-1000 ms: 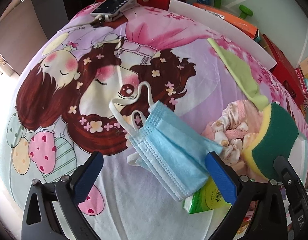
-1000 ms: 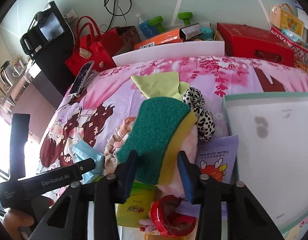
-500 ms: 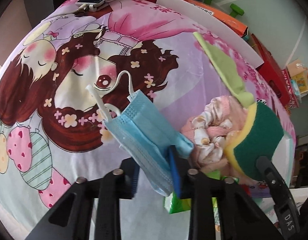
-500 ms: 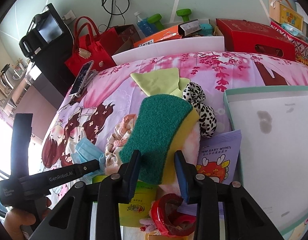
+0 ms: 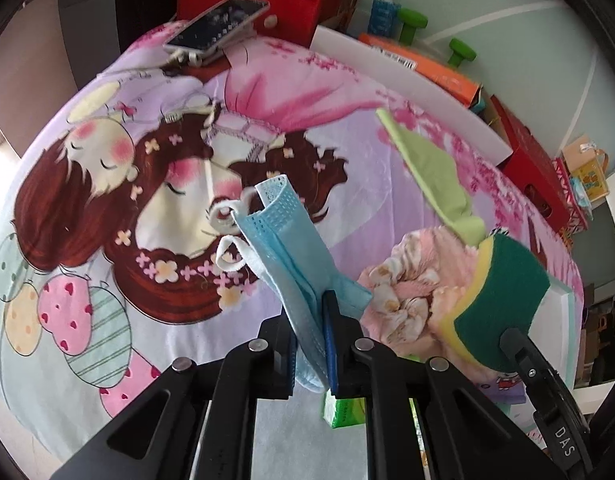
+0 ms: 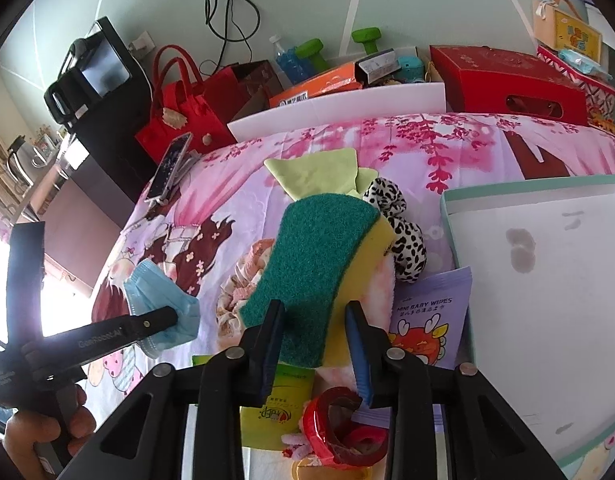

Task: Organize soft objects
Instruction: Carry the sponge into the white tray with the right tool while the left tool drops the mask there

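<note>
My left gripper (image 5: 310, 338) is shut on a light blue face mask (image 5: 291, 248) and holds it lifted off the cartoon bedsheet; the mask also shows in the right wrist view (image 6: 159, 296). My right gripper (image 6: 316, 332) is shut on a green and yellow sponge (image 6: 319, 264), held above a pink frilly cloth (image 6: 243, 284). The sponge (image 5: 503, 300) and the pink cloth (image 5: 411, 280) show at the right of the left wrist view. A white shallow box (image 6: 547, 280) with a teal rim lies to the right.
A yellow-green cloth (image 6: 319, 172), a leopard scrunchie (image 6: 403, 232), a baby wipes pack (image 6: 427, 320), a green tissue pack (image 6: 275, 404) and a red tape roll (image 6: 343, 432) lie on the bed. A phone (image 5: 219, 24) lies at the far edge. Red bags and boxes stand behind.
My left gripper closed on the blue mask and lifted it off the sheet. My right gripper kept hold of the sponge and rose slightly.
</note>
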